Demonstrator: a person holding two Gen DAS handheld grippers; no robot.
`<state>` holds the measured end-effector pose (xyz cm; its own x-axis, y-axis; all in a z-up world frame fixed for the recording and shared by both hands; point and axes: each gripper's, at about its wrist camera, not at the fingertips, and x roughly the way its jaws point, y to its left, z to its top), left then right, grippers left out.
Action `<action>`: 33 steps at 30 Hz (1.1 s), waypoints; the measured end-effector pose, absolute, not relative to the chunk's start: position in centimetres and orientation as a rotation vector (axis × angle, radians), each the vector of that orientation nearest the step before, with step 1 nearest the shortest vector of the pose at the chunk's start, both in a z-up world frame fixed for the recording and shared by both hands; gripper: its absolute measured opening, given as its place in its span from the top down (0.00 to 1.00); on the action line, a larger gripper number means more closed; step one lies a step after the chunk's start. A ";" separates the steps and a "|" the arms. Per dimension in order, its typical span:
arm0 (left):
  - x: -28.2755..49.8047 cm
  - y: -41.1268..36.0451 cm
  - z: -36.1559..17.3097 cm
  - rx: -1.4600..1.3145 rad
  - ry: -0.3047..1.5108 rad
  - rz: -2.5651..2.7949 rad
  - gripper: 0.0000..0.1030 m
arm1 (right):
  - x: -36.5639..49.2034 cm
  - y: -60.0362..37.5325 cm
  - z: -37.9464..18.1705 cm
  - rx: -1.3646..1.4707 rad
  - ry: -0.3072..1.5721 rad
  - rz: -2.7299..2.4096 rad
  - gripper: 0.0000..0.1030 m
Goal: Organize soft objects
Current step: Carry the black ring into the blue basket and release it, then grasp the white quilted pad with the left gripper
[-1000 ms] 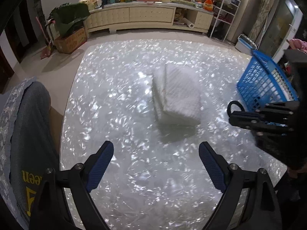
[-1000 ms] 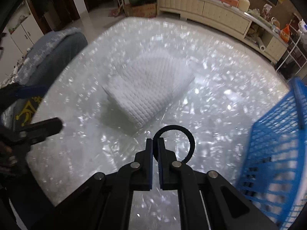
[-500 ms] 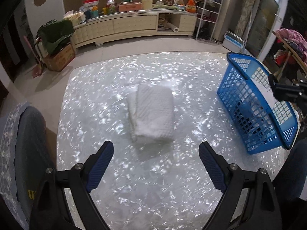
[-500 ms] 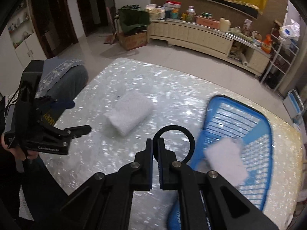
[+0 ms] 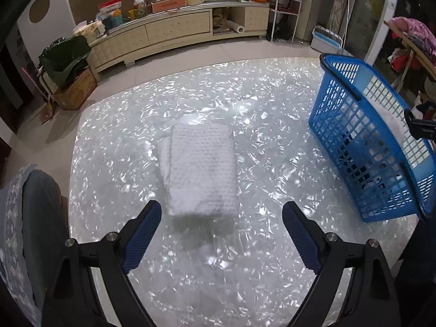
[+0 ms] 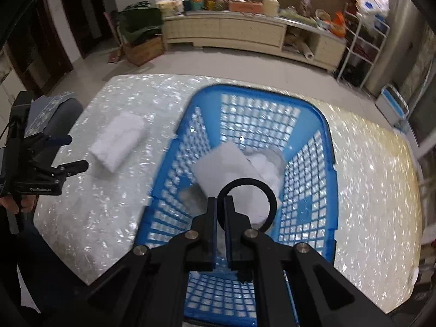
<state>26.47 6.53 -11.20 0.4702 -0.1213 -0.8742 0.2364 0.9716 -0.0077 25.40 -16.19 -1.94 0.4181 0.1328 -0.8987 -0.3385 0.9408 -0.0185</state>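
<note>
Folded white towel (image 5: pixel 201 173): lies flat on the shimmering table (image 5: pixel 261 141), near its middle, just ahead of the left hand-held gripper; in the right wrist view it sits well left of the basket (image 6: pixel 117 140).
Left hand-held gripper (image 5: pixel 221 235): jaws spread wide, blue-padded fingers (image 5: pixel 143 231) on either side of the towel's near end, touching nothing and holding nothing; it hangs above the table.
Right hand-held gripper (image 6: pixel 221 218): jaws drawn almost together with only a thin slit between them, pinching a black ring (image 6: pixel 249 200) by its left side; the ring stands up past the fingertips, over the inside of the basket.
Blue basket (image 6: pixel 325 147): lattice-walled, standing on the right part of the table; seen from the left wrist it stands well to the right of the towel (image 5: pixel 351 125).
Basket contents: white cloth pieces (image 6: pixel 231 169) lie on the basket floor, directly beyond the ring; blurred, so their folds cannot be made out.
Grey cushion (image 5: pixel 35 218): at the left edge of the table, beside the left hand-held gripper.
</note>
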 end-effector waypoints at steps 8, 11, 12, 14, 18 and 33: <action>28.8 5.7 -13.2 0.148 1.087 -0.245 0.13 | 27.5 -17.0 -2.7 -0.151 1.133 0.318 0.95; 29.7 5.2 -14.4 0.179 1.087 -0.264 0.13 | 28.1 -16.3 -2.9 -0.144 1.141 0.335 0.95; 30.1 5.2 -14.9 0.187 1.092 -0.264 0.13 | 28.3 -16.1 -3.0 -0.144 1.144 0.337 0.95; 31.0 5.4 -15.7 0.185 1.106 -0.258 0.13 | 28.6 -15.7 -3.2 -0.139 1.150 0.343 0.95; 32.4 6.0 -17.5 0.173 1.135 -0.253 0.13 | 28.9 -15.4 -3.7 -0.150 1.165 0.347 0.95; 33.7 6.1 -20.0 0.231 1.172 -0.235 0.41 | 27.9 -15.5 -2.6 -0.154 1.130 0.333 0.37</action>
